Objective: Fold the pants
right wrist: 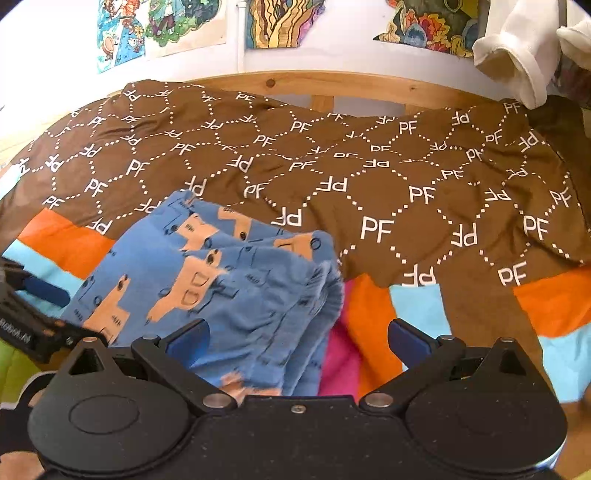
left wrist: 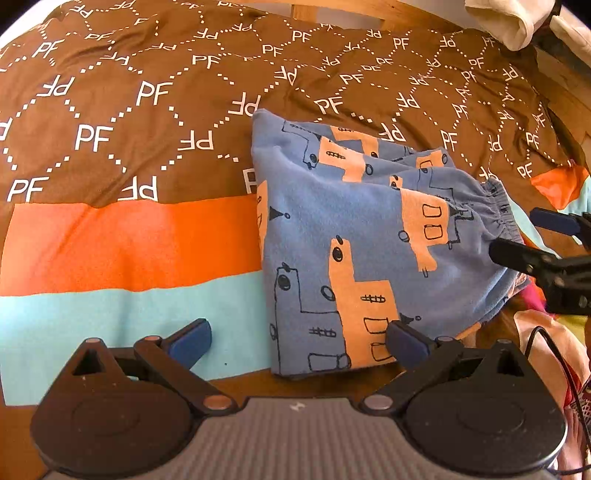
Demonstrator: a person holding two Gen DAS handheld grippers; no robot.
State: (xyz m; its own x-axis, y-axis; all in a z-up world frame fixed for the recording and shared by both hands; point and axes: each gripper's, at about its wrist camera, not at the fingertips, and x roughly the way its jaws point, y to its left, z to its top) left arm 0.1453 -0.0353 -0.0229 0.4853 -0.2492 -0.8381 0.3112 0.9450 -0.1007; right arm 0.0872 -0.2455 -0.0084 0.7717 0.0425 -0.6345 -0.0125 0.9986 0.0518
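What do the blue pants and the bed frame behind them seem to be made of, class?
Pants: probably soft cotton knit, matte with a slightly fuzzy surface and a gathered elastic waistband. Bed frame: light wood, likely pine, showing grain and a knot.

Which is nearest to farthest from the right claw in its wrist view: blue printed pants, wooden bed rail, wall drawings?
1. Blue printed pants, folded, lying between the right claw fingers, left of centre.
2. Wooden bed rail, across the duvet.
3. Colourful wall drawings, top, above the rail.

1. Left wrist view: low and close over the bed's near edge, facing forward across the duvet [left wrist: 110,240].
2. Right wrist view: similarly low, facing the headboard [right wrist: 332,83] and wall.
3. Shared: folded pants [left wrist: 369,229] [right wrist: 229,280], duvet.
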